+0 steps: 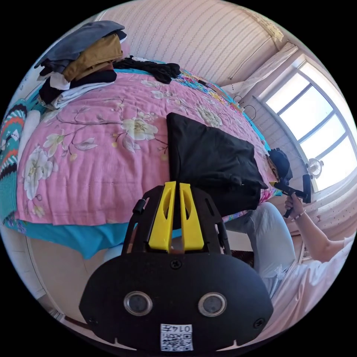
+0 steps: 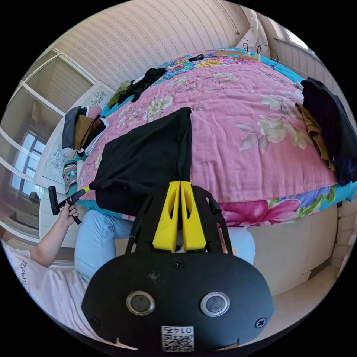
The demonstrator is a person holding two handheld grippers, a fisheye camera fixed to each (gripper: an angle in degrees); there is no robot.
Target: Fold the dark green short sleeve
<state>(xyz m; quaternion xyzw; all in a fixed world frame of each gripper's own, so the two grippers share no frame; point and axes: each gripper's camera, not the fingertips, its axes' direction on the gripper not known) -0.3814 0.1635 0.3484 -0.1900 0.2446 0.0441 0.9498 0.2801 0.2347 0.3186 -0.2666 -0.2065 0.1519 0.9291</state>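
Note:
The dark green short sleeve (image 1: pixel 212 160) looks almost black and lies part-folded on the pink flowered quilt (image 1: pixel 96 156), its near edge at the bed's side. In the left gripper view my left gripper (image 1: pixel 175 184) has its yellow jaws closed on one near corner of the cloth. In the same view a hand holds my right gripper (image 1: pixel 293 190) at the other near corner. In the right gripper view the short sleeve (image 2: pixel 145 160) runs down into the closed jaws of my right gripper (image 2: pixel 180 183), and the left gripper (image 2: pixel 67 200) sits at the far corner.
A stack of folded clothes (image 1: pixel 81 63) and a loose black garment (image 1: pixel 152 68) lie at the bed's far side. Another heap of dark and tan clothes (image 2: pixel 327 122) rests near the quilt's edge. The person's legs in light jeans (image 2: pixel 96 238) are against the bed. A window (image 1: pixel 312 126) is beside it.

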